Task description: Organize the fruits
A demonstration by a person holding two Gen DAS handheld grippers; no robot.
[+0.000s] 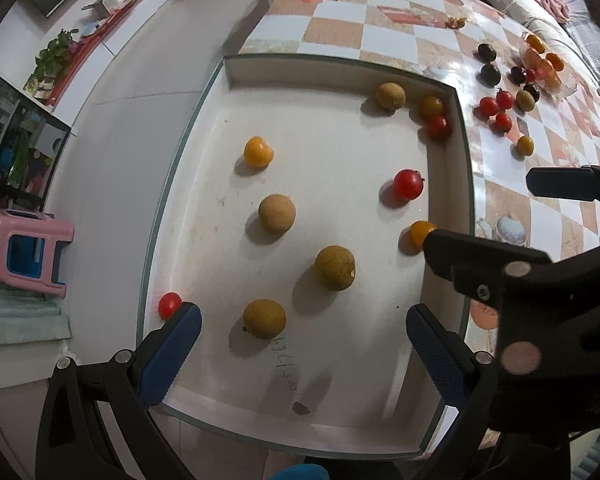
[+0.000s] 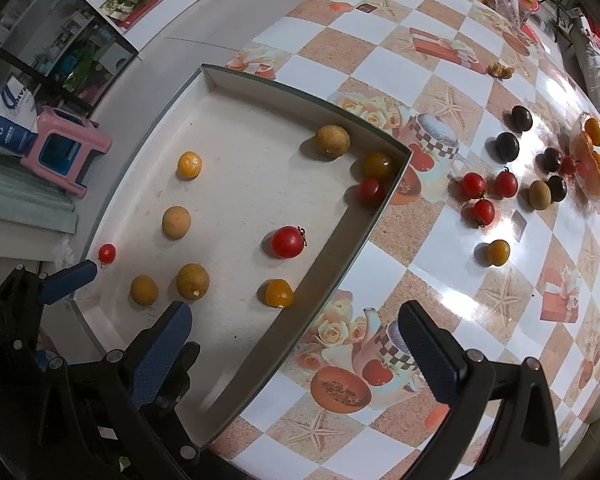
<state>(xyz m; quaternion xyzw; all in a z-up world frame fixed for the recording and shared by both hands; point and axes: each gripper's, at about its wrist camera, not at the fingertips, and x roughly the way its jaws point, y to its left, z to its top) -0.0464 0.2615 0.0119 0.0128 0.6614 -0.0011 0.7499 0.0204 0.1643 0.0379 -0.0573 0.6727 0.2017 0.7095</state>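
The task is looking about half done. A white tray (image 1: 448,184) is sitting at the near left of the table (image 2: 460,280), and ten small fruits are lying loose inside it: four tan longans, such as the one near the middle (image 1: 335,268), three red cherry tomatoes, such as the one by the right wall (image 1: 408,184), and three orange-yellow fruits, such as the one at the far left (image 1: 258,151). They are lying mixed and apart, not grouped by kind.

Outside the tray, on the far right of the table, more fruits are waiting: three red tomatoes (image 2: 485,192) close together, one yellow fruit (image 2: 498,252) alone nearer to us, one longan (image 2: 539,195), and several dark round fruits, such as this one (image 2: 506,147). A clear dish (image 2: 580,196) at the far right edge is holding some orange fruits. So about as many pieces are probably left to move.

The left claw (image 1: 302,336) is hovering over the near part of the tray, wide open and holding nothing. The right claw (image 2: 296,340) is hanging over the tray's right wall, also open and empty; its left finger (image 1: 440,244) is close to an orange fruit (image 1: 418,234) without touching it, as far as I can tell.
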